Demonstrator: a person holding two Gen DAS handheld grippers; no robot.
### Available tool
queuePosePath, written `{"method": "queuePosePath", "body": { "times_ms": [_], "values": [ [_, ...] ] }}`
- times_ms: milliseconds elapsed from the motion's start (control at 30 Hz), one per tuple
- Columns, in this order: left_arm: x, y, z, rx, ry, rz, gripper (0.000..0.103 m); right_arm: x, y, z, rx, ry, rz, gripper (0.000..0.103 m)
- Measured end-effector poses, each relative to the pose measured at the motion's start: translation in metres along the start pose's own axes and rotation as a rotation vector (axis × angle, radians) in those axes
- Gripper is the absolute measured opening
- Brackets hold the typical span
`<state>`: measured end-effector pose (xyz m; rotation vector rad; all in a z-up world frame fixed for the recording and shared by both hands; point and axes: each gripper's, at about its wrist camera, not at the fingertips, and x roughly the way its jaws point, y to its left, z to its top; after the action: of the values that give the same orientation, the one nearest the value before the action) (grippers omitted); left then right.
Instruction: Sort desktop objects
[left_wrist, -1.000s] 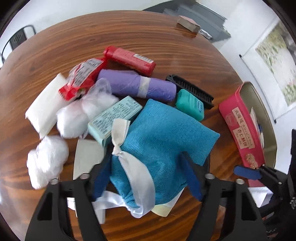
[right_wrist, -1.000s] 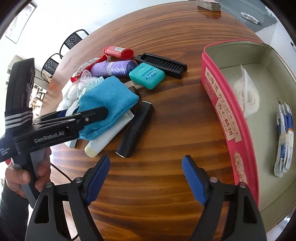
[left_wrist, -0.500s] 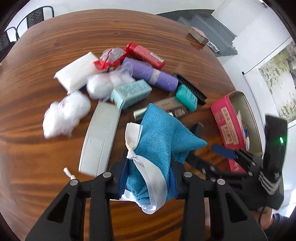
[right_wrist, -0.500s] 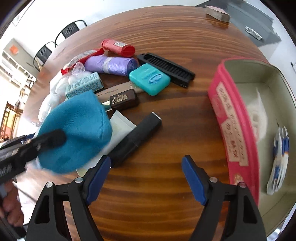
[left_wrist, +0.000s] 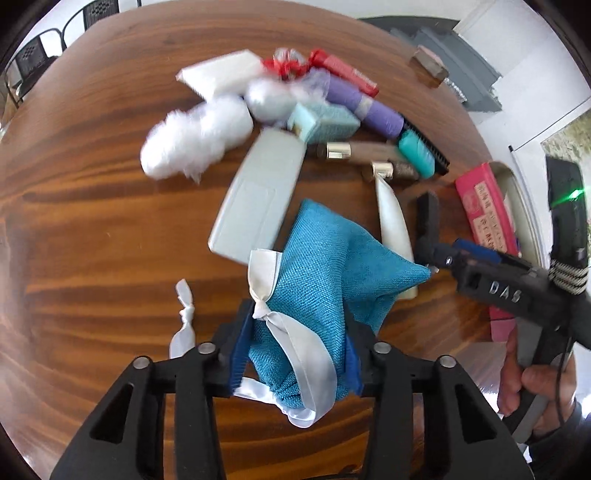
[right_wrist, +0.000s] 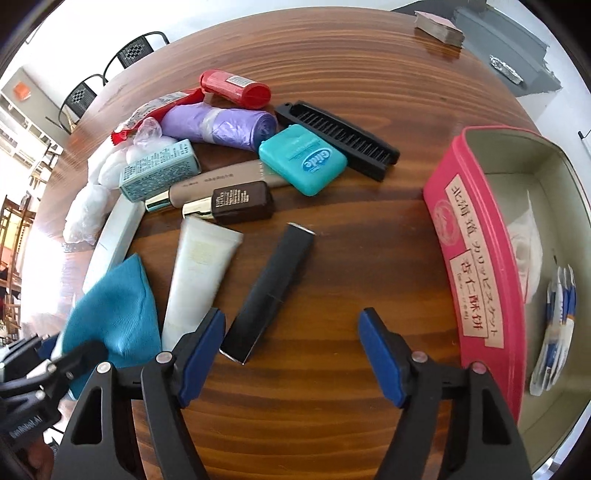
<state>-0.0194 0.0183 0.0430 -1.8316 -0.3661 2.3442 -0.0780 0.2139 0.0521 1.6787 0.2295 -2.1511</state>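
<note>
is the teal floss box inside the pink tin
No, the teal floss box lies on the wooden table beside the black comb, well apart from the pink tin.

Bright daylight throughout. Left wrist view is motion-blurred; glare whitens the tabletop (right_wrist: 55, 236) at left. Fisheye bends the edges.

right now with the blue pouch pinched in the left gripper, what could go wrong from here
1. The left gripper holds the blue pouch only by its tied end, and its jaws are opening, so the pouch may slip out.
2. Its white ribbon hangs loose and could snag.
3. The pouch's free corner hangs close to the cream tube and may drag it.
</note>
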Motion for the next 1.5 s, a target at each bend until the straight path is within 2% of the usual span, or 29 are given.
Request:
{"method": "queuePosePath", "body": {
  "times_ms": [133,367,400,467,533,600,633,733,933,967,1033,1267,1500],
  "values": [
    [0.004,-0.012,-0.001,0.04,0.004,0.019,0.06,0.001,0.005,0.003,-0.025,0.002,-0.022,0.078],
    [0.01,-0.021,-0.003,0.069,-0.014,0.038,0.062,0.007,0.021,0.006,-0.109,-0.03,-0.103,0.076],
    [0.01,-0.021,-0.004,0.067,-0.021,0.041,0.062,0.009,0.026,0.007,-0.118,-0.039,-0.109,0.072],
    [0.008,-0.02,-0.006,0.057,-0.022,0.041,0.059,0.005,0.031,0.002,-0.131,-0.055,-0.103,0.056],
    [0.005,-0.019,-0.009,0.044,-0.025,0.035,0.053,0.002,0.034,0.0,-0.136,-0.057,-0.092,0.029],
    [-0.001,-0.017,-0.011,0.03,-0.031,0.028,0.048,-0.001,0.043,-0.014,-0.13,-0.057,-0.069,0.022],
    [-0.003,-0.017,-0.012,0.025,-0.033,0.027,0.043,-0.004,0.039,-0.018,-0.118,-0.054,-0.047,0.022],
    [-0.013,-0.017,-0.015,0.024,-0.039,0.023,0.038,-0.012,0.031,-0.033,-0.078,-0.04,0.01,0.022],
    [-0.034,-0.035,-0.029,0.055,-0.069,0.024,0.035,-0.043,0.026,-0.052,-0.039,-0.087,0.066,0.022],
    [-0.036,-0.04,-0.027,0.06,-0.074,0.024,0.034,-0.053,0.019,-0.059,-0.035,-0.101,0.07,0.022],
    [-0.043,-0.047,-0.025,0.072,-0.088,0.023,0.034,-0.07,-0.014,-0.05,-0.027,-0.127,0.082,0.022],
    [-0.076,-0.077,-0.013,0.113,-0.161,-0.003,0.034,-0.107,-0.055,-0.054,0.037,-0.24,0.067,0.019],
    [-0.083,-0.141,0.0,0.22,-0.187,-0.069,0.034,-0.132,-0.109,-0.056,0.145,-0.332,0.016,0.013]
  ]
}}
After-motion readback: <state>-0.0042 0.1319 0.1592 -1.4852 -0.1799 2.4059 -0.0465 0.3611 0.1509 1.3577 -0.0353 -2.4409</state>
